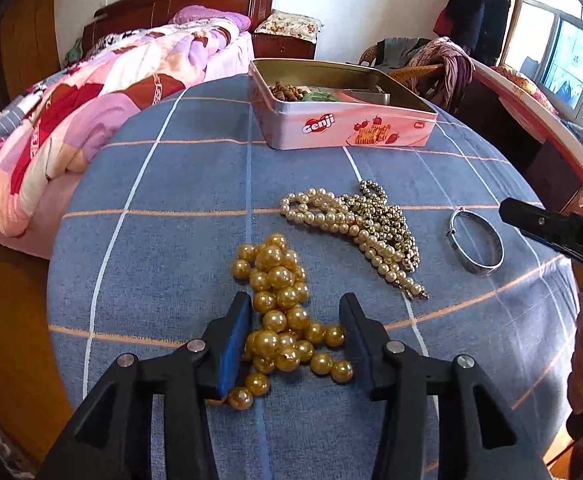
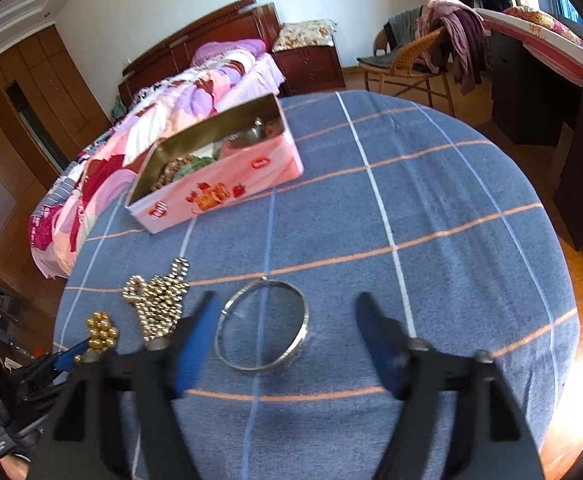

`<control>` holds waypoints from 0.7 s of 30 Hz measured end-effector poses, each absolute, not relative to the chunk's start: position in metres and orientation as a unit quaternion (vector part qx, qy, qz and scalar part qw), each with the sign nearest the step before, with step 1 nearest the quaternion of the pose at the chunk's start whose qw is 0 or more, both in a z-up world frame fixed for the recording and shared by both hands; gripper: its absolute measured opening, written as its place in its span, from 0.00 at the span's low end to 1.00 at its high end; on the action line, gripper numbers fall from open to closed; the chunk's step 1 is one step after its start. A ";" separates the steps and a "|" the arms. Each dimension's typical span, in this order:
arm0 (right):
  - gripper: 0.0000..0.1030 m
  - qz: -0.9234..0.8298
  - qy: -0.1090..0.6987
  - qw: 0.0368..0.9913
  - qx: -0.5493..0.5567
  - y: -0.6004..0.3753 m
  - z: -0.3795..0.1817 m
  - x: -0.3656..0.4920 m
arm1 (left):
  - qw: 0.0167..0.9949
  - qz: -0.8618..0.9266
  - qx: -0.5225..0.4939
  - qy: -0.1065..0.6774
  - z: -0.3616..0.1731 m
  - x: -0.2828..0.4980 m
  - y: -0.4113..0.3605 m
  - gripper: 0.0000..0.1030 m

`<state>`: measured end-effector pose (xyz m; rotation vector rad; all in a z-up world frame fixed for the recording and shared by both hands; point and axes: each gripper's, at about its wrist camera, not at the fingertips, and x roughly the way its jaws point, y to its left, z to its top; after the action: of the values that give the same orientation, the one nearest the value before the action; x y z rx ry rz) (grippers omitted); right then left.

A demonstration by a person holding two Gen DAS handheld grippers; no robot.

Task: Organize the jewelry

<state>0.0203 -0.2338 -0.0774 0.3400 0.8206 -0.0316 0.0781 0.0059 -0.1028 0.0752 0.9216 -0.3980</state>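
My left gripper (image 1: 295,312) is open, its blue-padded jaws on either side of a pile of large gold beads (image 1: 279,308) on the blue plaid cloth. Beyond lie a cream pearl necklace (image 1: 331,220) tangled with a small gold bead strand (image 1: 387,216), and a silver bangle (image 1: 477,240) to the right. My right gripper (image 2: 287,312) is open and hovers over the silver bangle (image 2: 263,326). The gold beads (image 2: 101,332) and tangled strands (image 2: 157,300) lie to its left. The pink Genji tin (image 1: 343,128) stands open at the back, holding brown beads and other items.
The round table's cloth (image 2: 411,200) drops off at its edges on all sides. A bed with a pink quilt (image 1: 91,112) lies left. A wicker chair with clothes (image 2: 411,56) and a dark desk (image 2: 531,100) stand behind right.
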 end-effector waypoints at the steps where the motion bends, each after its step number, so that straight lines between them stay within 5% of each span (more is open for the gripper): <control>1: 0.74 -0.013 0.400 0.903 0.158 -0.230 -0.077 0.023 | 0.877 -0.190 0.040 0.440 -0.103 0.078 0.005 0.44; 9: 0.75 -0.011 0.456 0.889 0.032 -0.179 -0.099 0.044 | 0.880 -0.187 0.017 0.436 -0.104 0.080 0.017 0.21; 21: 0.68 -0.011 0.453 0.891 0.027 -0.188 -0.100 0.039 | 0.885 -0.213 -0.045 0.412 -0.088 0.081 0.029 0.21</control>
<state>0.0390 -0.1881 -0.0998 0.0564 0.9412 -0.0225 0.0807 0.0288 -0.0881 -0.0943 0.8567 -0.4426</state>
